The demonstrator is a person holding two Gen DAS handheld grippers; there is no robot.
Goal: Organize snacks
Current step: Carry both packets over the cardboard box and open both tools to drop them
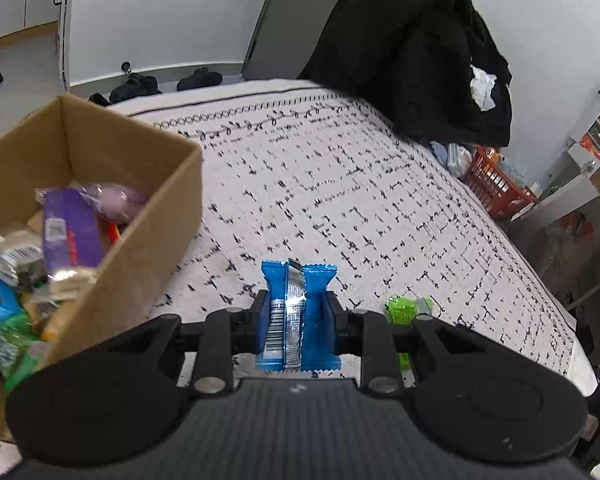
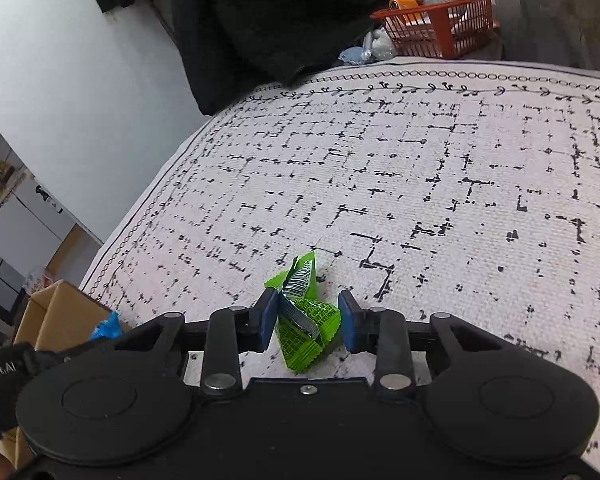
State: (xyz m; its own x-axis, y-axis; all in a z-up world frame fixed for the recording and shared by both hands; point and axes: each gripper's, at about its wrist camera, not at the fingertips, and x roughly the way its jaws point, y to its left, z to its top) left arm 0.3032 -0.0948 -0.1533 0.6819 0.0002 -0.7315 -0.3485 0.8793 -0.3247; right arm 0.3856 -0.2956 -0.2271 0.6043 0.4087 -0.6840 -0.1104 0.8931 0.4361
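Left gripper (image 1: 298, 316): clamped on blue snack packet (image 1: 300, 320), both pads pressed to its sides, seam + barcode side up, packet pinched in at the middle. Held above patterned bedspread (image 1: 340, 200), just right of cardboard box (image 1: 140, 216).

Right gripper (image 2: 308, 318): jaws apart around green snack packet (image 2: 306, 320). Left pad touching or nearly touching packet edge; right pad a small gap off it. Packet crumpled, barcode up, lying on bedspread (image 2: 420, 184) btwn the fingers, not lifted as far as can be told. Same green packet also seen from left wrist view (image 1: 404, 308), low on the spread just right of left gripper, partly hidden behind it.

Box: open top, sitting on bedspread, left side of left view. Inside, mixed snacks: purple wrapper (image 1: 72, 232), pale pink pouch (image 1: 116, 200), blue + green packets (image 1: 0, 320) nearer camera, some clear-wrapped items w/ labels. In right view, corner of box (image 2: 60, 312) w/ a bit of blue wrapper at lower left, partly behind a black strap.

Mid: white spread w/ black broken-grid print, chain + vine border at far edge.

Far: black garment pile (image 1: 412, 48) at far edge of bed, w/ white cloth on it. Orange plastic basket (image 2: 440, 24) beyond bed. White walls, shelving at right of left view, dark items on floor by the far wall.
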